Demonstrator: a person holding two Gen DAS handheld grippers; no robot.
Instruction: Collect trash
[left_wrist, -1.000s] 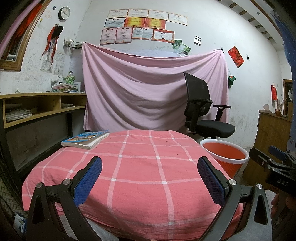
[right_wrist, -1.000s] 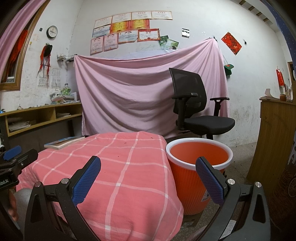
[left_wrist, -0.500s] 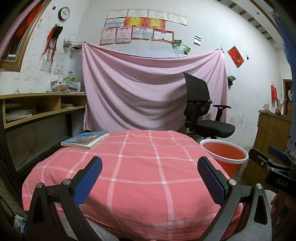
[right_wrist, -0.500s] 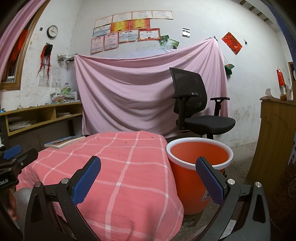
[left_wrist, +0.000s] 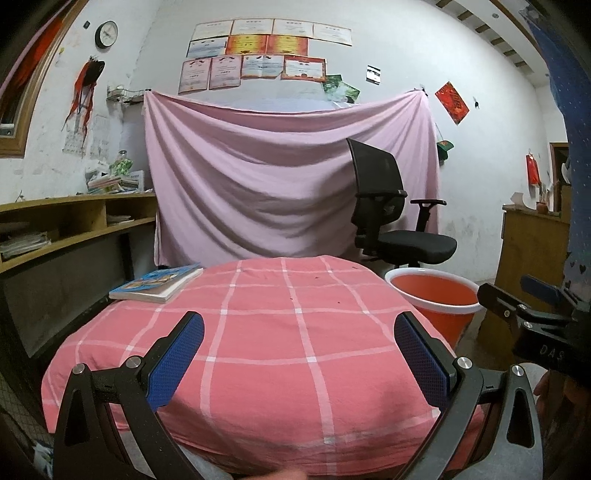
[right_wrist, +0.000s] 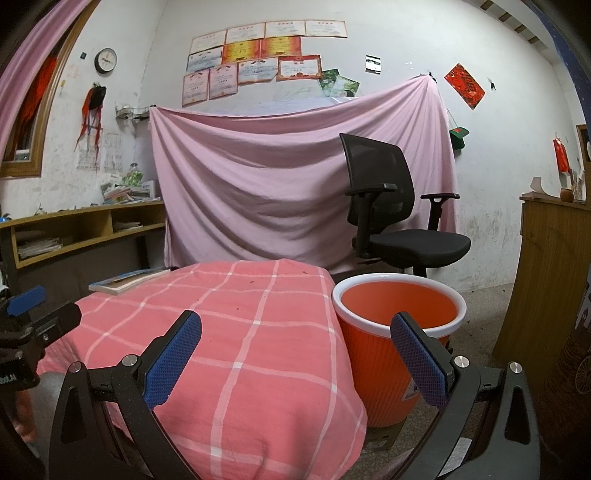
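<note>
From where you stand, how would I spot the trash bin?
Find the table under the pink checked cloth. On the floor by its right side stands a ribbed orange plastic bucket with a white rim, in front of the black mesh office chair; nothing else is orange and round.

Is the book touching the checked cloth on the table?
Touching. In the left wrist view the book lies flat on the far left part of the checked cloth, with no gap under it.
</note>
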